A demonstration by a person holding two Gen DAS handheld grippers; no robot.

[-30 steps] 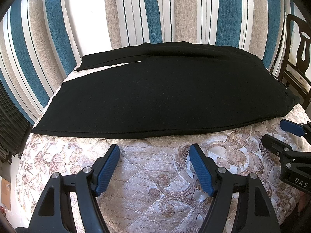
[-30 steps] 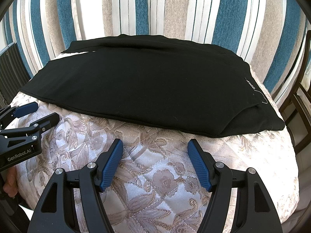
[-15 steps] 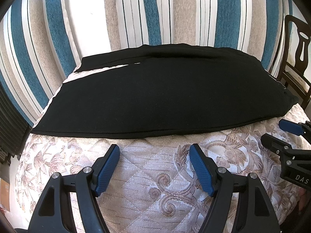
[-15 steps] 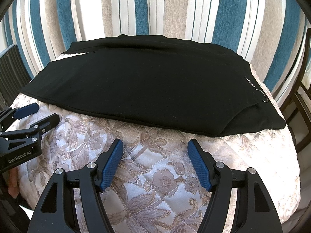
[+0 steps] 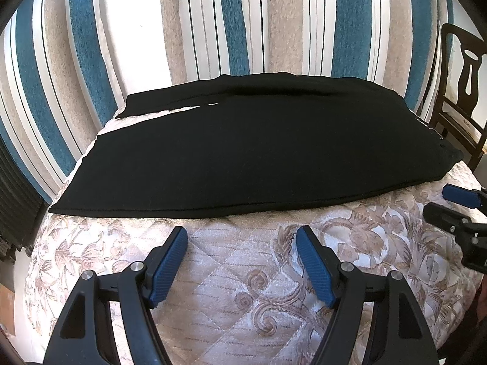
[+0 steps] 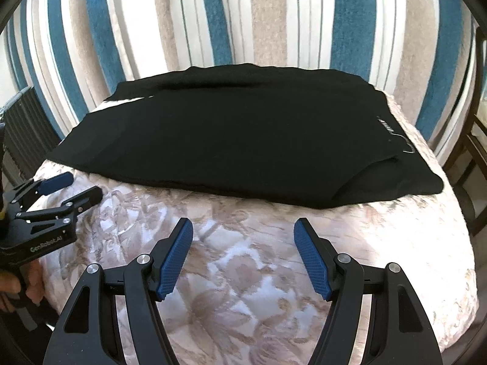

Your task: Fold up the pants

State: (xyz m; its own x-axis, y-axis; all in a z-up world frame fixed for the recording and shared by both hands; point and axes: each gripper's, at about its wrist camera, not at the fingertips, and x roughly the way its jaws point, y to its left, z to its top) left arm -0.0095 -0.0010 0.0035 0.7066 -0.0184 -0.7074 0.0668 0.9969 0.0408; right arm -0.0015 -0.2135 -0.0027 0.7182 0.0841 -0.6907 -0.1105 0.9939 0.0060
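Observation:
Black pants (image 5: 258, 152) lie flat across a quilted floral table cover, one leg folded over the other, waistband to the right with a small label (image 6: 386, 133). My left gripper (image 5: 242, 237) hovers open just short of the pants' near hem, nothing between its blue pads. My right gripper (image 6: 243, 231) is also open, held over the cover in front of the pants' near edge. Each gripper shows in the other's view: the right gripper (image 5: 456, 203) at the far right, the left gripper (image 6: 70, 187) at the far left, held by a hand (image 6: 30, 279).
The quilted cover (image 5: 258, 289) drapes over a rounded table (image 6: 411, 243). A striped blue, beige and white curtain (image 5: 274, 21) hangs close behind. A dark wooden chair (image 5: 459, 97) stands at the right, a dark radiator-like panel (image 5: 15, 188) at the left.
The right gripper has shifted and turned slightly to the right, so the pants sit more to the left in its view. The left gripper has barely moved.

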